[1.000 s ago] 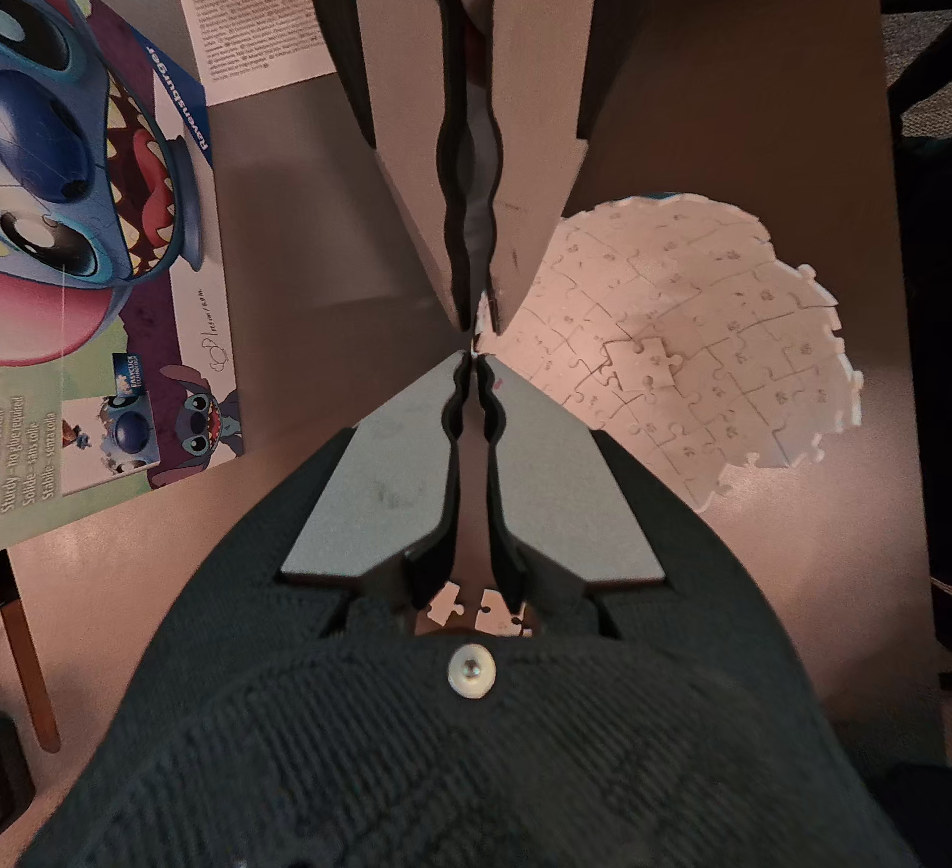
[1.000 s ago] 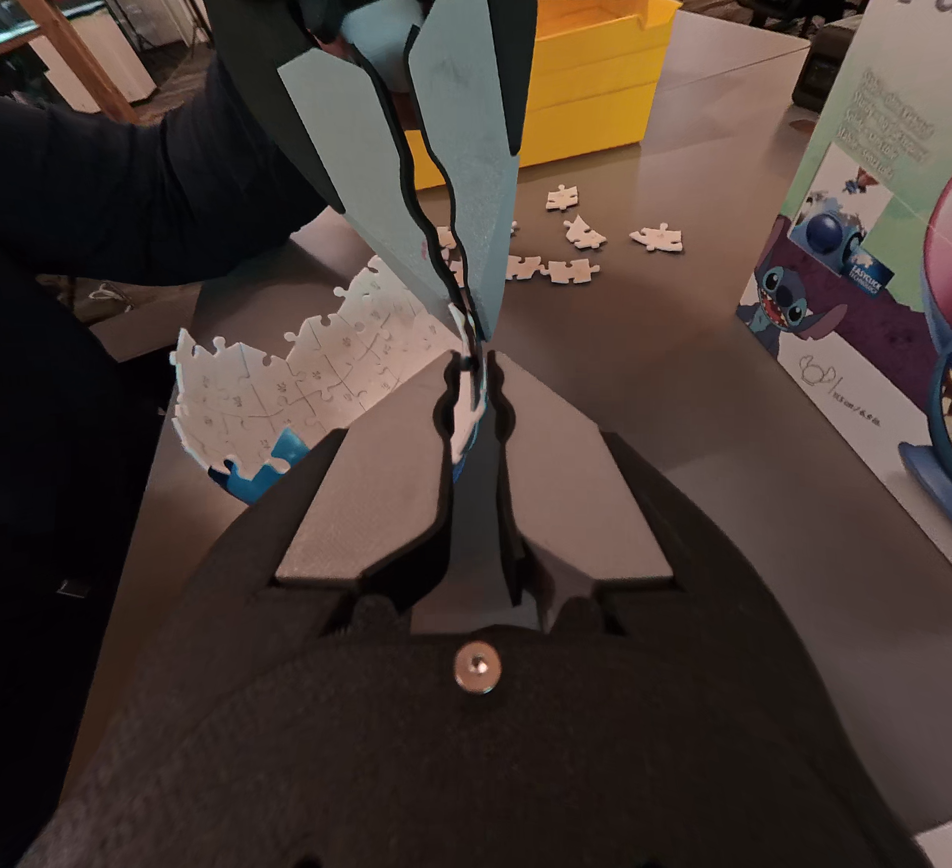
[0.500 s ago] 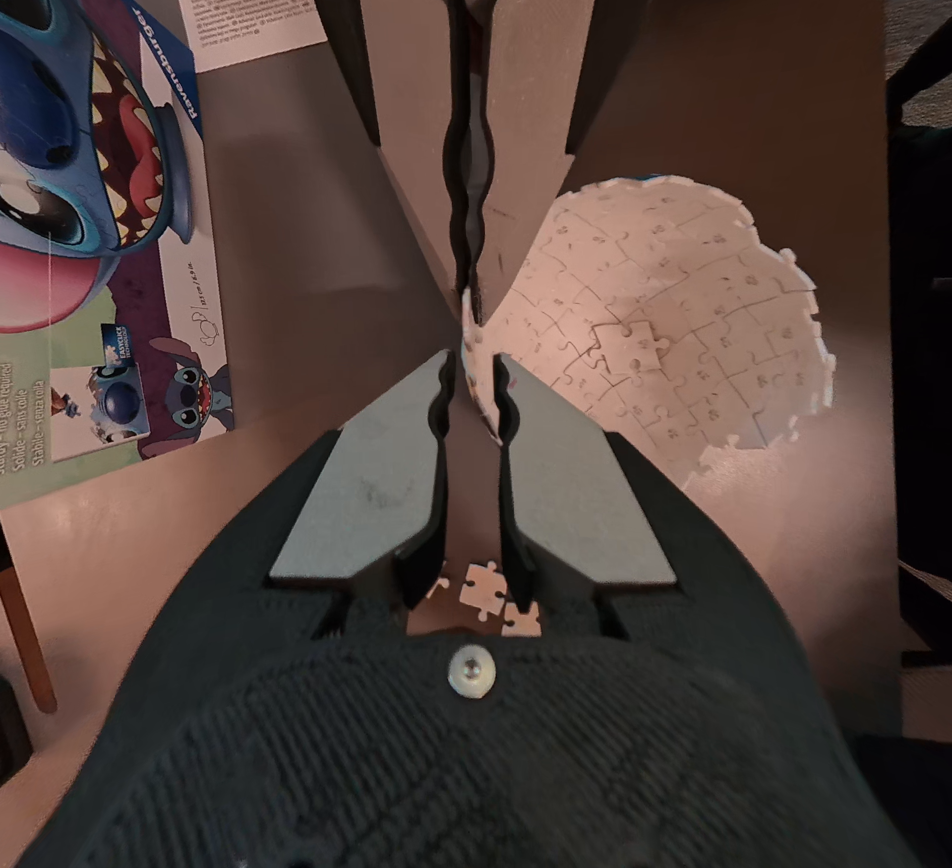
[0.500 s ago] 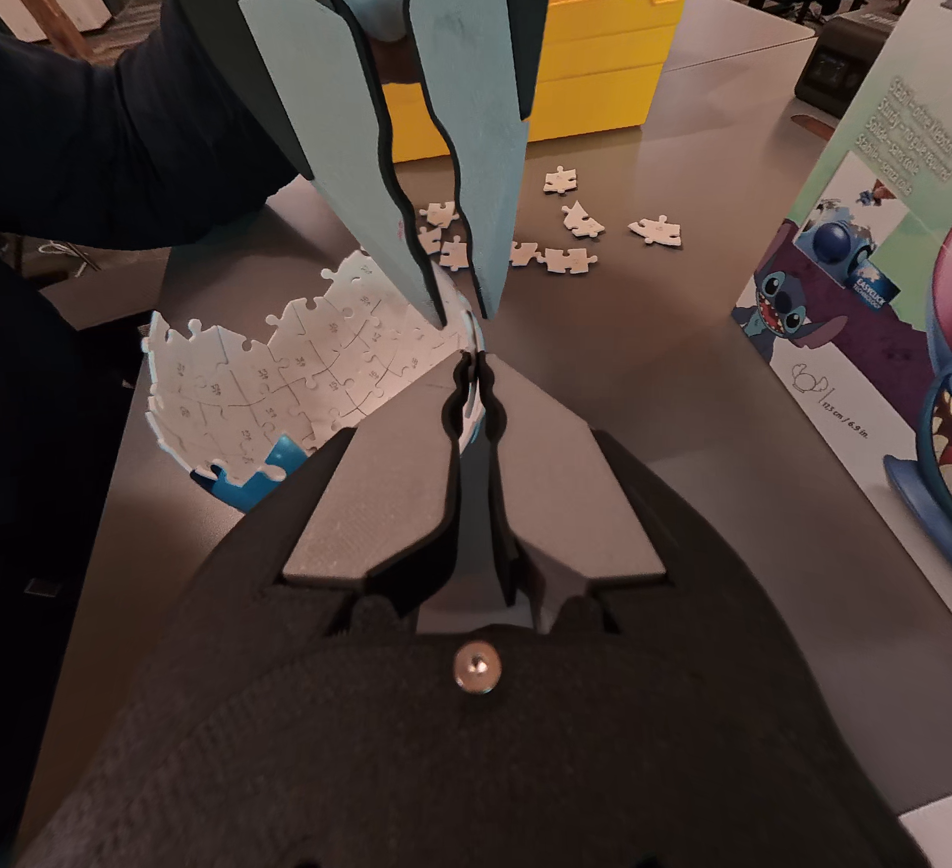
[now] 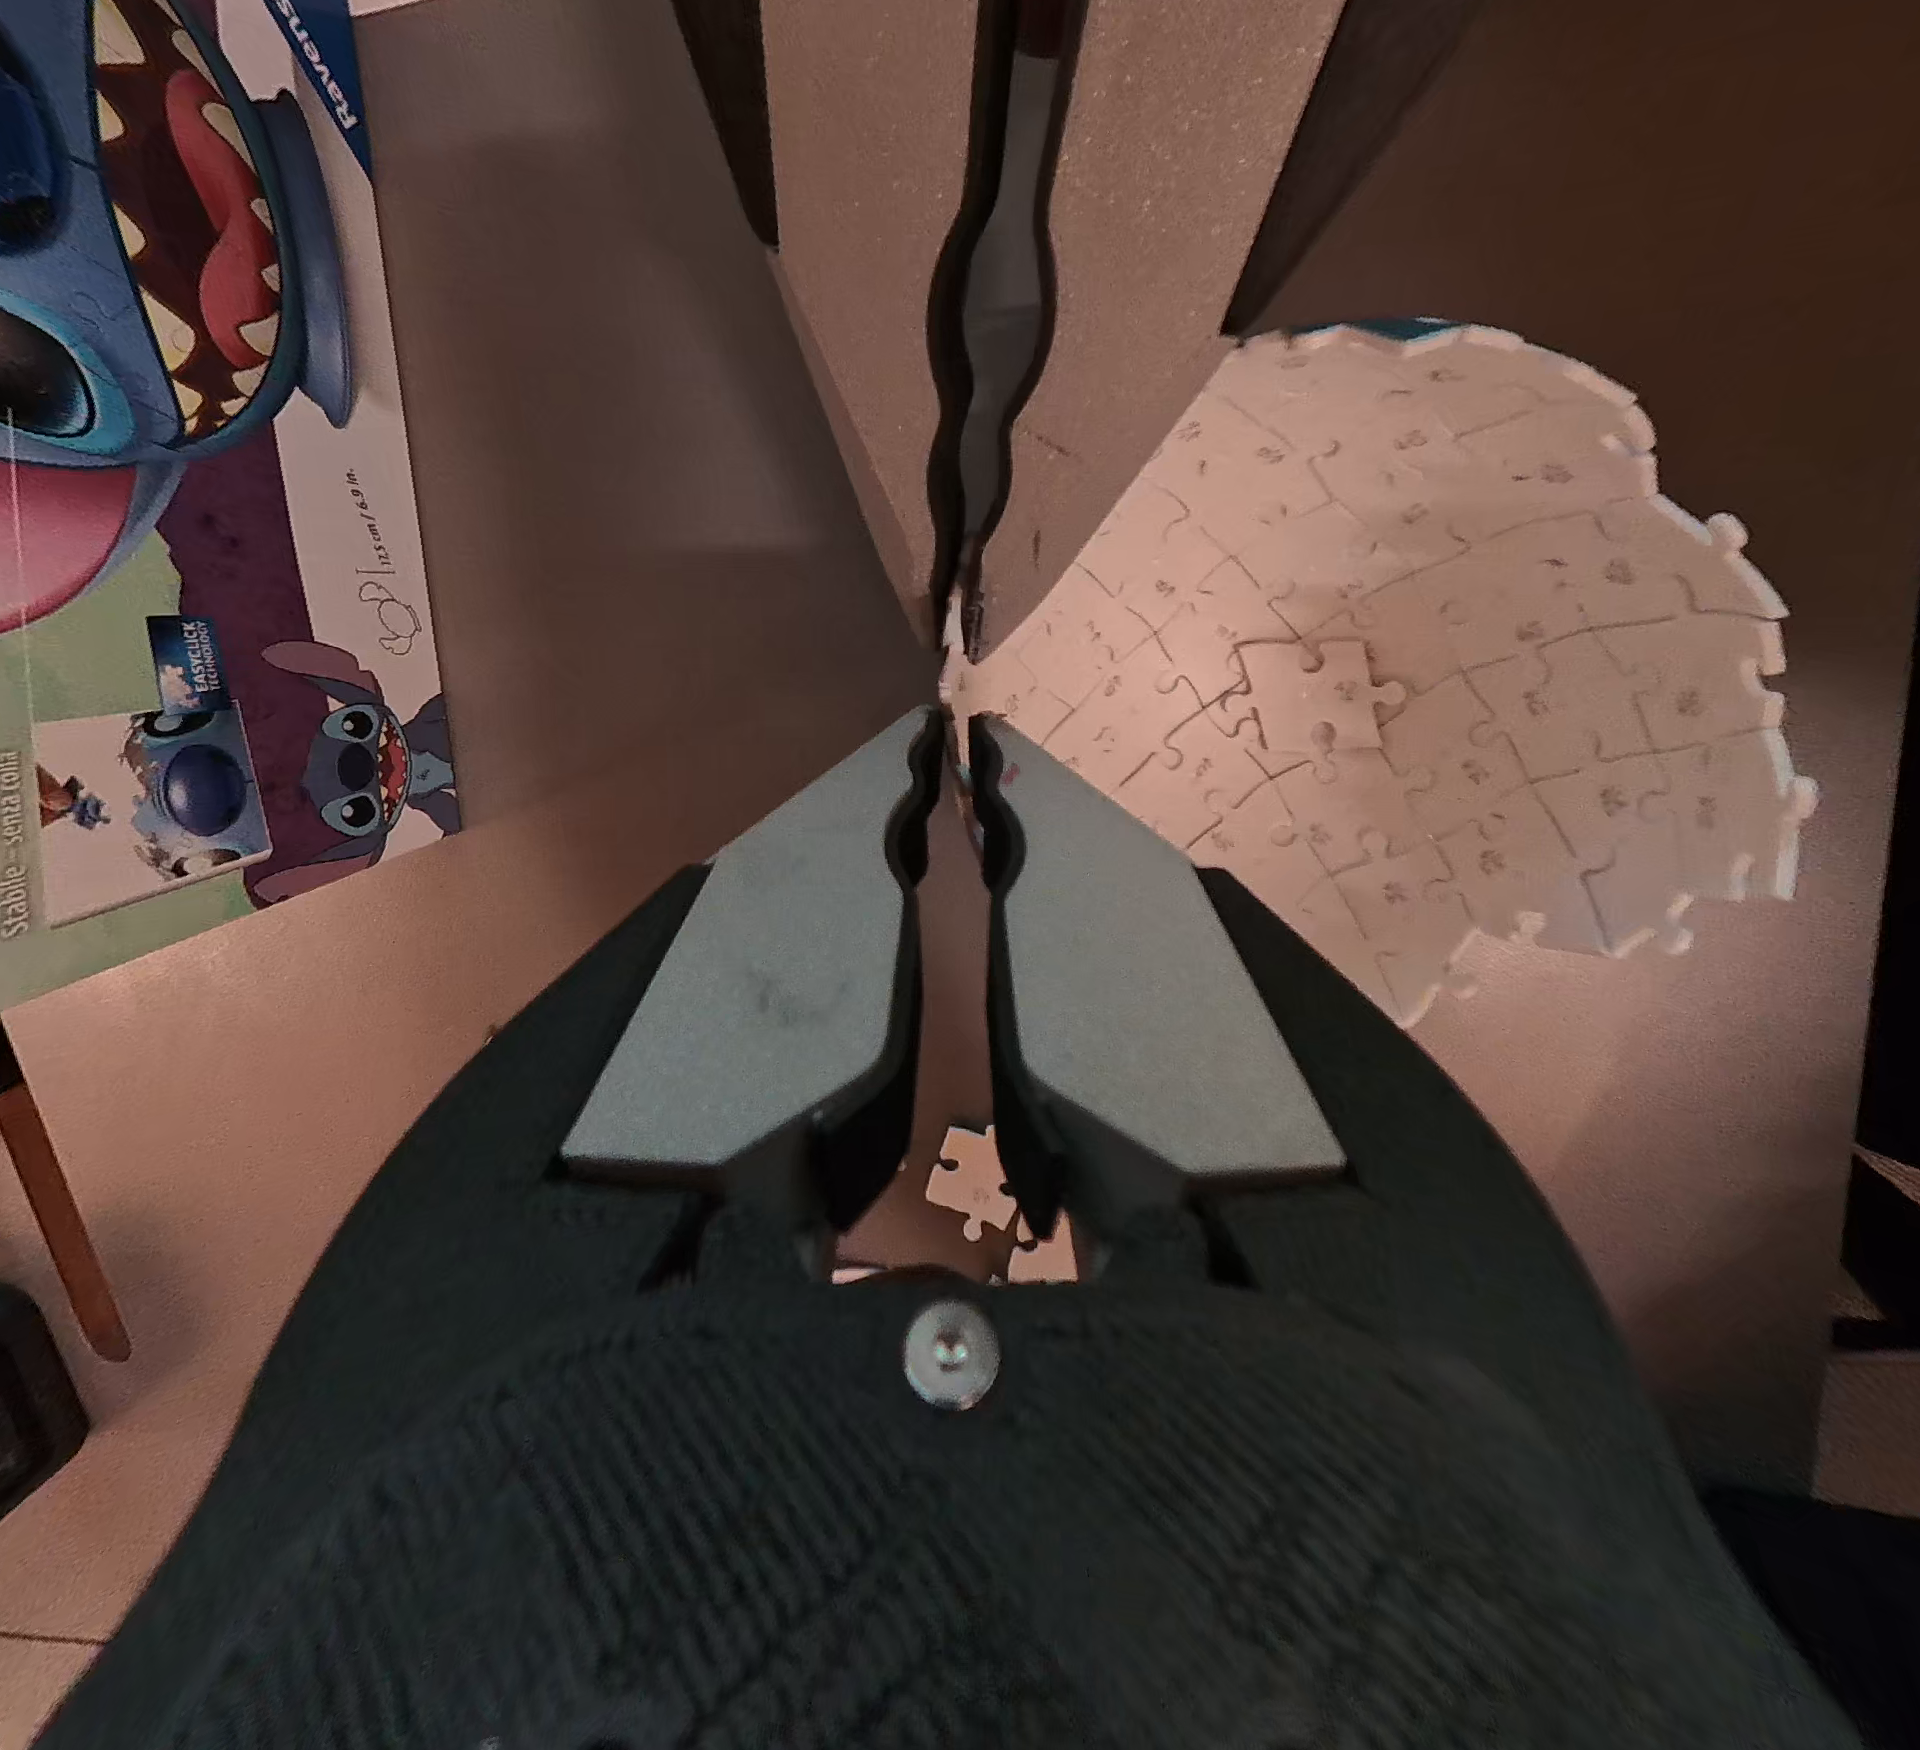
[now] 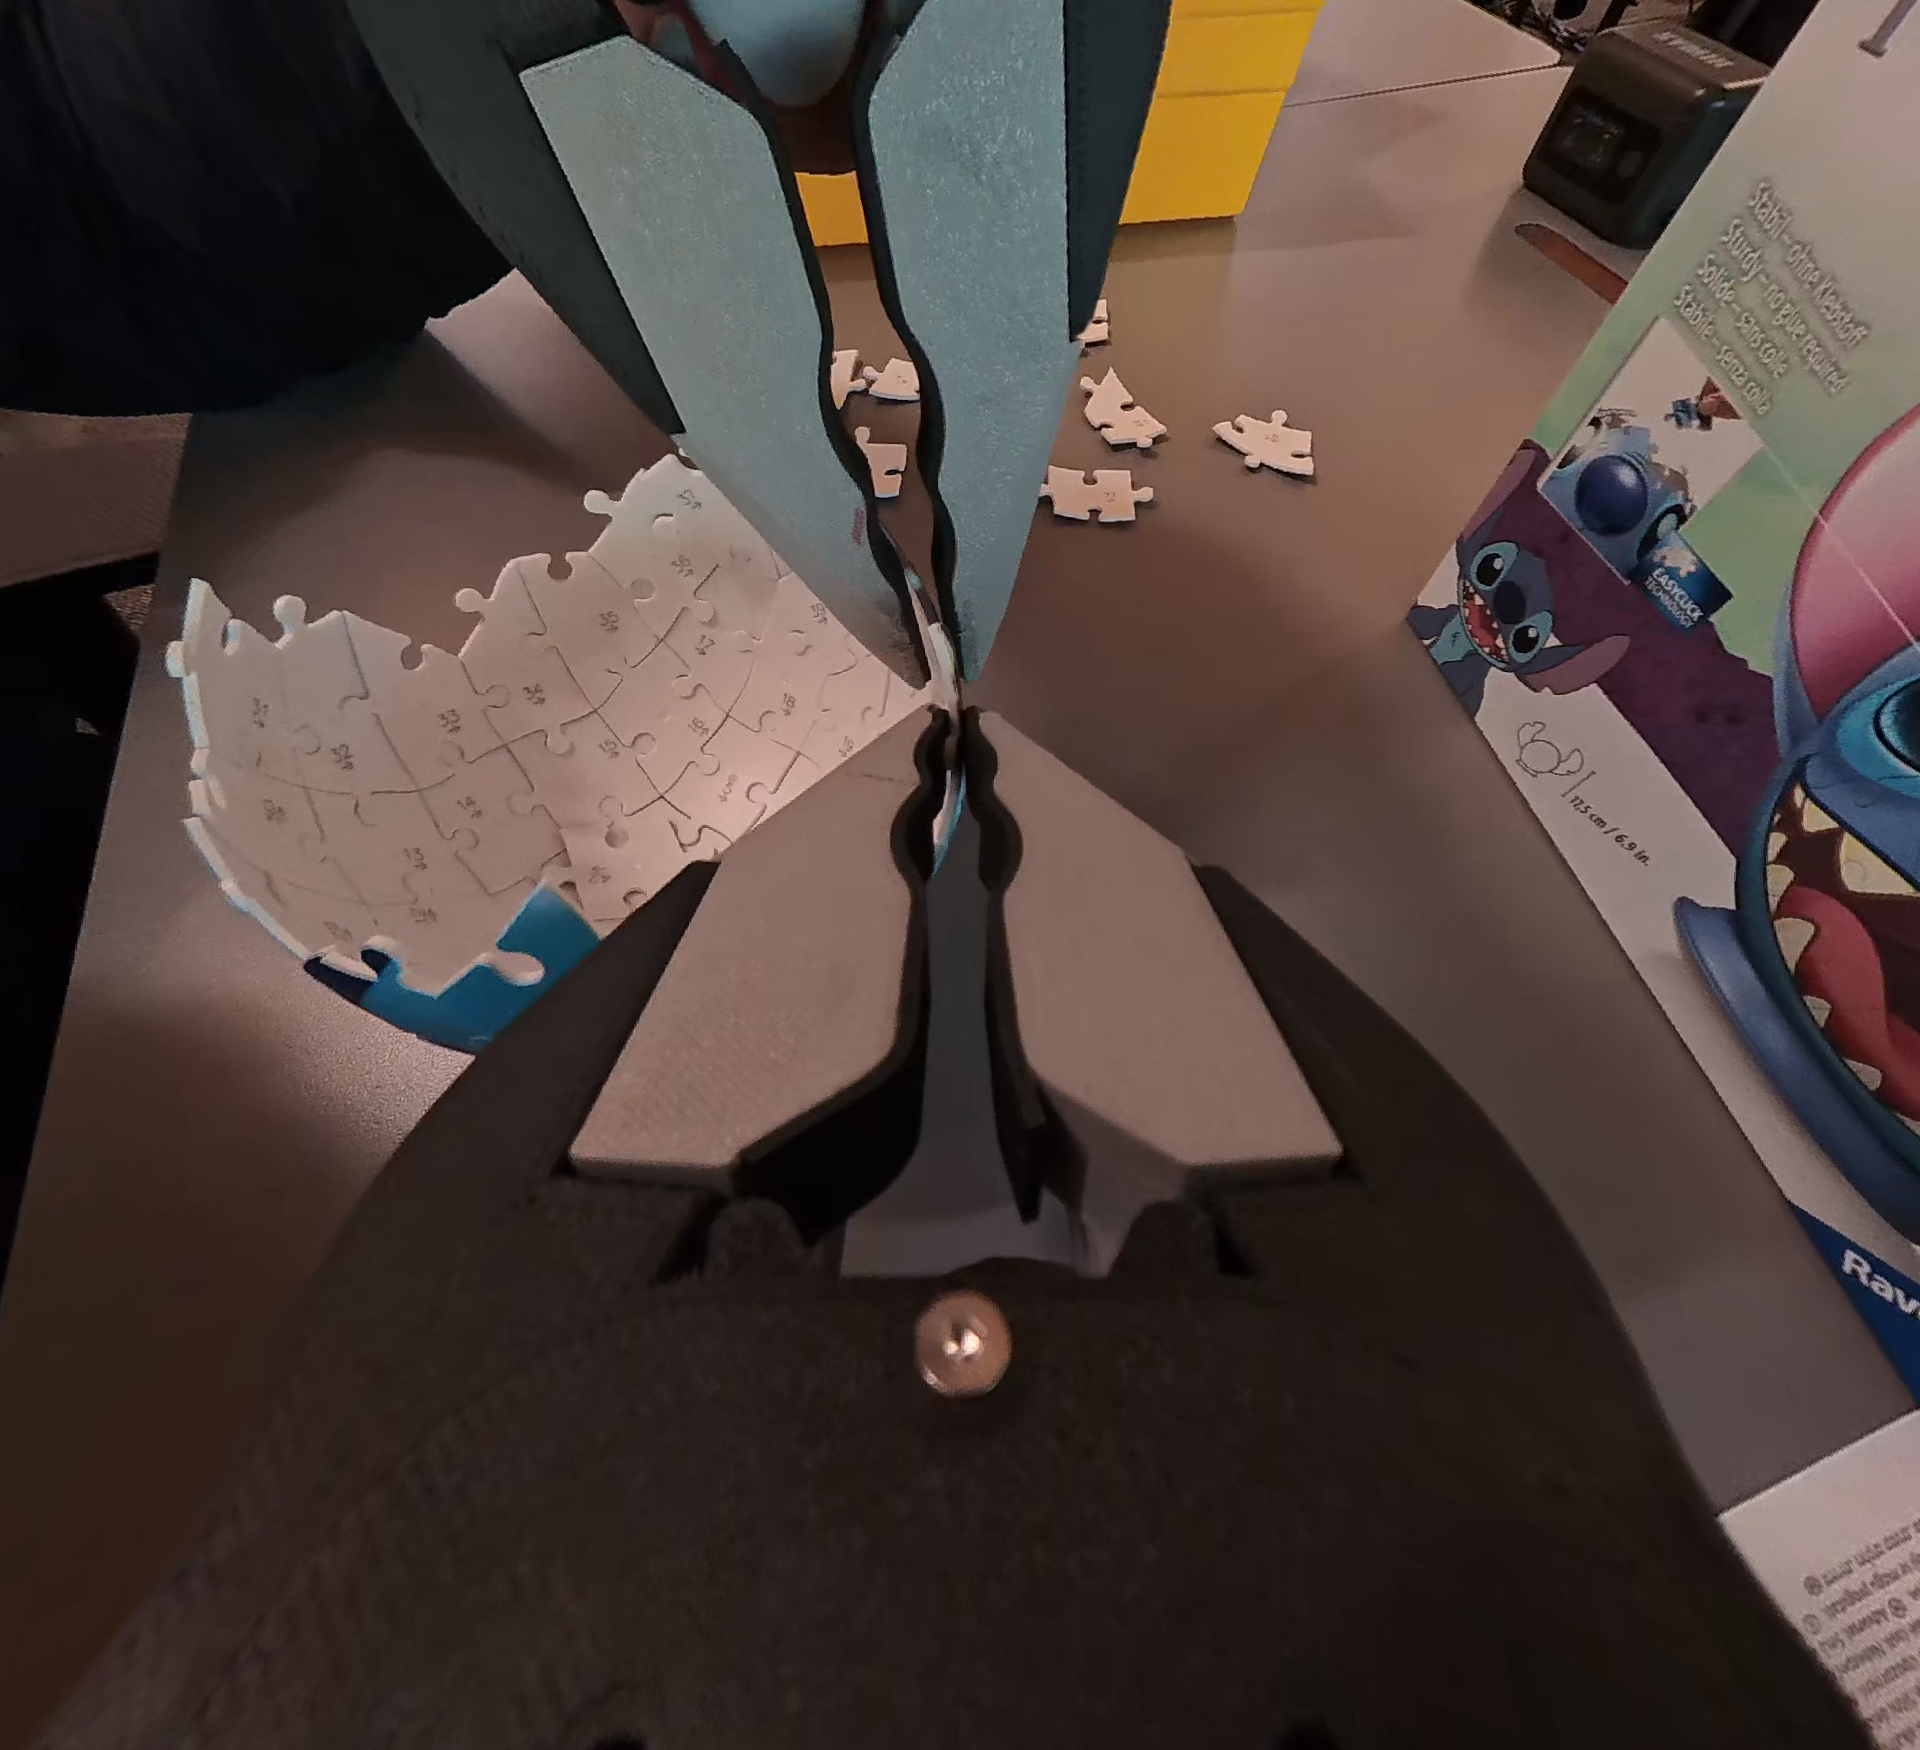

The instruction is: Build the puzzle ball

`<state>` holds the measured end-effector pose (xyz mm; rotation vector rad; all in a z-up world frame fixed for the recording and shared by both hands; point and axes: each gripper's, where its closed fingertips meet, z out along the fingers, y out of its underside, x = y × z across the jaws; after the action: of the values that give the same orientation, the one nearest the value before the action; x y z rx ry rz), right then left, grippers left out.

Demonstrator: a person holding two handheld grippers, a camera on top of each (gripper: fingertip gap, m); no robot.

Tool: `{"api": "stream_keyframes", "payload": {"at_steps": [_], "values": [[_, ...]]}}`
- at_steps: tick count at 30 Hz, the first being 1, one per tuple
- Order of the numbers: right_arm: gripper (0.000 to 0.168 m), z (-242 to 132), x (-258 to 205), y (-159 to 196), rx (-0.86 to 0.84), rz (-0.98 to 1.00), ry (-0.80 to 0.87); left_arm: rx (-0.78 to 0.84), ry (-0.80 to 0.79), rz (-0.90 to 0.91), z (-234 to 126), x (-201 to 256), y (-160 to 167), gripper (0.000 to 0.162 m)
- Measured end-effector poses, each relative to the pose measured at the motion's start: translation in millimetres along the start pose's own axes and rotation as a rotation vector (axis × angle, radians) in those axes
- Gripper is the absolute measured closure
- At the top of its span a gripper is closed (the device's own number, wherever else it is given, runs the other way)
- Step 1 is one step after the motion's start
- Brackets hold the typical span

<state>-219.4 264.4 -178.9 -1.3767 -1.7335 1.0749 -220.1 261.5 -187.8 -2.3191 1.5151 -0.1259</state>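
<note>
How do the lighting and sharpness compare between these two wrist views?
Left wrist view: dim and warm-tinted, one bright patch on the puzzle ball shell, deep shadow at the right edge, left gripper body soft. Right wrist view: cooler and more even, loose puzzle pieces and yellow bin sharp, with wide-angle stretching on the puzzle box.

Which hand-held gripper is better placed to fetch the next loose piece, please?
Left. The loose pieces lie close beneath the left hand-held gripper, beyond the right hand-held gripper, which can hold the puzzle ball.
</note>
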Motion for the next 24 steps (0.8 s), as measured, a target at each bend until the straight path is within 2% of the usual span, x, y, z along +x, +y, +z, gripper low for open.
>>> {"api": "stream_keyframes", "payload": {"at_steps": [10, 24], "values": [[0.168, -0.7, 0.1, 1.0, -0.002, -0.011, 0.005, 0.062, 0.061, -0.020, -1.0, 1.5, -6.7, 0.157], [0.168, 0.7, -2.8, 3.8, -0.002, 0.025, -0.052, 0.065, 0.039, -0.023, -1.8, 0.9, -10.0, 0.161]]}}
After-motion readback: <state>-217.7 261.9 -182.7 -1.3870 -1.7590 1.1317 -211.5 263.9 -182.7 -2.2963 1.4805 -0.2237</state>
